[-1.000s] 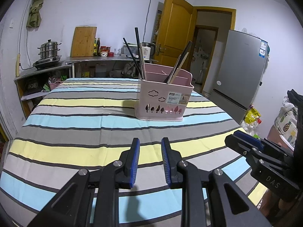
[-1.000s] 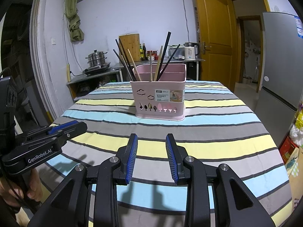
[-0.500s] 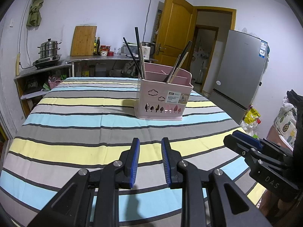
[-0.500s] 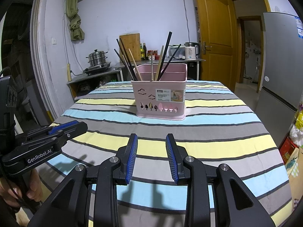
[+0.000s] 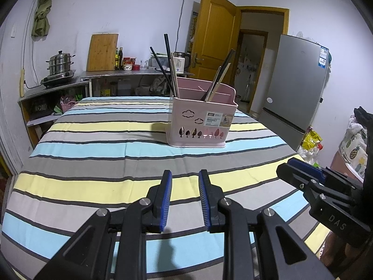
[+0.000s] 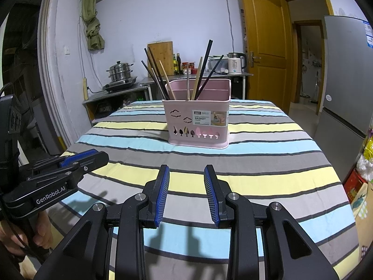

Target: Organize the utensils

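Note:
A pink utensil basket [image 5: 202, 121] stands upright on the striped tablecloth [image 5: 98, 144], holding several black and wooden chopsticks [image 5: 168, 65]. It also shows in the right wrist view [image 6: 197, 121] with its chopsticks [image 6: 160, 79]. My left gripper [image 5: 184, 175] is open and empty, above the near part of the table, well short of the basket. My right gripper [image 6: 186, 170] is open and empty, also short of the basket. Each gripper shows in the other's view: the right one [image 5: 303, 170] at right, the left one [image 6: 81, 157] at left.
A steel counter [image 5: 130, 74] behind the table carries a steamer pot [image 5: 60, 64], a cutting board [image 5: 102, 52], bottles and a kettle [image 6: 235, 64]. A grey fridge [image 5: 293, 88] and an open yellow door [image 5: 216, 46] stand at right. The table's right edge [image 6: 345, 186] is close.
Both views have shifted very slightly; the basket sits a touch further right in the right wrist view. Both grippers stay open and empty.

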`<state>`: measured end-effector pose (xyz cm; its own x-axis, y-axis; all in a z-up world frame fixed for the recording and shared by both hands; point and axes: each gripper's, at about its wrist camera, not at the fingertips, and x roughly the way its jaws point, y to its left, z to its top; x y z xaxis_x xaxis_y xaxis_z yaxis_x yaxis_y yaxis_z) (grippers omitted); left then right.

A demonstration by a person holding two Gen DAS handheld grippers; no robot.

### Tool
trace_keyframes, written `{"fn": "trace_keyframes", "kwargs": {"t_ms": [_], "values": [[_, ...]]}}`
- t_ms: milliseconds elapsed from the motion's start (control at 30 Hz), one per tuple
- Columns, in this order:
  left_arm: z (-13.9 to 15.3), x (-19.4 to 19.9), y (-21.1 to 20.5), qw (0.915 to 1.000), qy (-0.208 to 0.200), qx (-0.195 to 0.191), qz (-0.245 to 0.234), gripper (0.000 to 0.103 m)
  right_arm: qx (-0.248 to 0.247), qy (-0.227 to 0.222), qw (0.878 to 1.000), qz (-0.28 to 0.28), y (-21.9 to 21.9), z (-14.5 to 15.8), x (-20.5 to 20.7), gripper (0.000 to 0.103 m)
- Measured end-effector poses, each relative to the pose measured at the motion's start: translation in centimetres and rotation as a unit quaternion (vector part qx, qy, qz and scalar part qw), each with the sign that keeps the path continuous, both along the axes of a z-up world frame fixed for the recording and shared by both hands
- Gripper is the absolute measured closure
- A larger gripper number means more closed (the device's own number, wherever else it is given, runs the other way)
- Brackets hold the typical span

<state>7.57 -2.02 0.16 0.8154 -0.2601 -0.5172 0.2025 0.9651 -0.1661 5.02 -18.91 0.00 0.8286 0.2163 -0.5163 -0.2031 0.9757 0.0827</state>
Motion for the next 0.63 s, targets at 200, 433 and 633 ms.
{"fn": "trace_keyframes", "kwargs": {"t_ms": [200,433,633], "values": [[0.03,-0.04,-0.14,1.0,0.0,0.007,0.004,0.078,-0.001,0.001,1.0,0.001,0.02,0.11,-0.08,0.071],[-0.02,0.03,-0.16,1.0,0.003,0.008,0.005,0.078,-0.002,0.001,1.0,0.001,0.02,0.11,-0.06,0.071],[0.04,0.06,-0.09,0.9999,0.0,0.008,0.009,0.078,-0.002,0.001,1.0,0.002,-0.06,0.11,-0.02,0.071]]}}
